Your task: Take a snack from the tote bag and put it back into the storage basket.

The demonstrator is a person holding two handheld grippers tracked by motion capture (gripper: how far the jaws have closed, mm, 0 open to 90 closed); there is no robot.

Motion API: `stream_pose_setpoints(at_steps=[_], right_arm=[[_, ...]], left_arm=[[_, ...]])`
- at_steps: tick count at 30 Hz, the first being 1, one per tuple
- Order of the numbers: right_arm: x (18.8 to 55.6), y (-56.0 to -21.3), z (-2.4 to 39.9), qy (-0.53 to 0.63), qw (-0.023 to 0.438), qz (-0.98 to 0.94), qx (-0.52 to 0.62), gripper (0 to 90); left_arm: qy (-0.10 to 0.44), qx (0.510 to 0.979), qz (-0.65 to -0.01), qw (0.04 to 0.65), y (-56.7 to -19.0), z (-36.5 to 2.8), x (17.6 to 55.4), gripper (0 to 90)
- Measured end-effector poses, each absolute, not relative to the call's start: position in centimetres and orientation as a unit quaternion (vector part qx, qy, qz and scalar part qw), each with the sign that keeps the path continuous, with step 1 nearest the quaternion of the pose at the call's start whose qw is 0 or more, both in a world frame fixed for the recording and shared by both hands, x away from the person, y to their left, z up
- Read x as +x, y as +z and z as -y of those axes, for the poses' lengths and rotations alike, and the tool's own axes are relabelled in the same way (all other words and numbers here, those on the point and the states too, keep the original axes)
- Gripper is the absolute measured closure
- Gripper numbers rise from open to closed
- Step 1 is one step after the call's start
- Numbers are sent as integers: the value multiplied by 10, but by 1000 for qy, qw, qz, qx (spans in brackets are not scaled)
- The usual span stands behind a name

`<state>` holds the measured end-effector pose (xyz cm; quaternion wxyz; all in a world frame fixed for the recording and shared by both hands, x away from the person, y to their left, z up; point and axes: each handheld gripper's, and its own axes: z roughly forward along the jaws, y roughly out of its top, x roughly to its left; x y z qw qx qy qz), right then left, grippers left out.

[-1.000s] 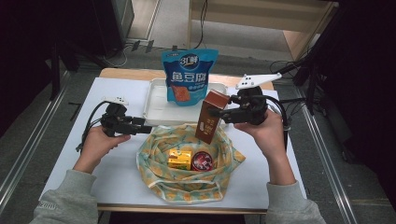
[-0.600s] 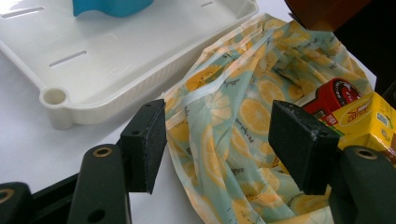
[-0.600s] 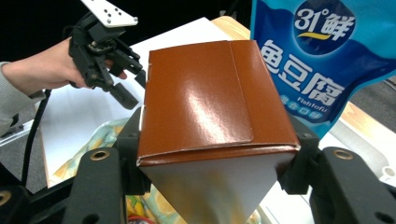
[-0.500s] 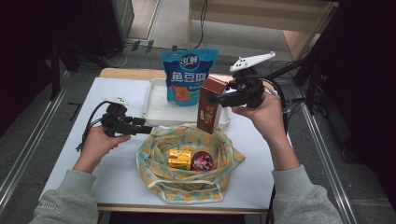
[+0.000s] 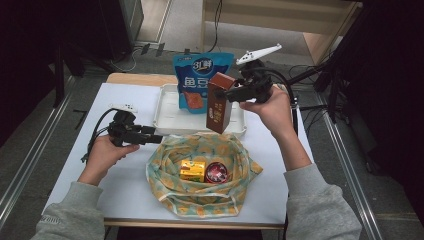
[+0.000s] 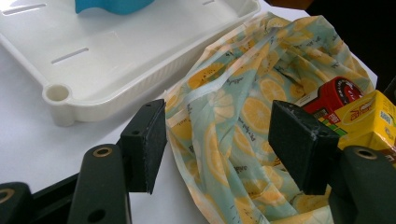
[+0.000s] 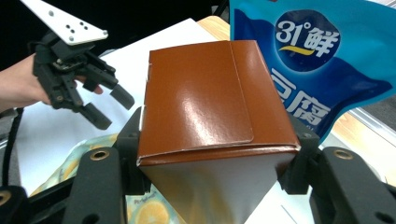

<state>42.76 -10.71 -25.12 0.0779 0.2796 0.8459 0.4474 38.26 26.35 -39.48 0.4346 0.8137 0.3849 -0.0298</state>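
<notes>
High view: we see the right gripper (image 5: 231,93) clamped on the upper end of a brown carton (image 5: 220,102), which hangs tilted in the air above the front rim of the white tray (image 5: 167,112), its lower end just over the far edge of the lemon-print cloth bag (image 5: 200,202). In the right gripper view the two pads press the carton's (image 7: 215,126) opposite side faces; its glossy, creased cardboard top fills the space between the jaws. The left gripper (image 5: 152,137) lies low at the bag's left edge, jaws spread wide and holding nothing; in the left gripper view a fold of the bag (image 6: 233,130) stands between the pads, and we cannot tell whether it touches them. The bag is soft, wrinkled fabric, its mouth open upward, with a yellow box (image 5: 193,170) and a red-lidded round tin (image 5: 216,172) side by side inside. The tray is rigid moulded plastic with a raised lip and rounded corners. A blue foil pouch (image 5: 200,82) stands on the tray, just behind the carton. Bare white table (image 5: 90,100) lies open left of the tray; the right edge of the table runs close beside the right forearm (image 5: 295,145).
</notes>
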Motion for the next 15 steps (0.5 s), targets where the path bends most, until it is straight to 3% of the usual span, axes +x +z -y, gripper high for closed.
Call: stream_pose_setpoints(at_steps=[15], right_arm=[[452,-261,83,443,84,-846,285,423]], left_arm=[[-31,815,-385,432,-396,-264,384,377]])
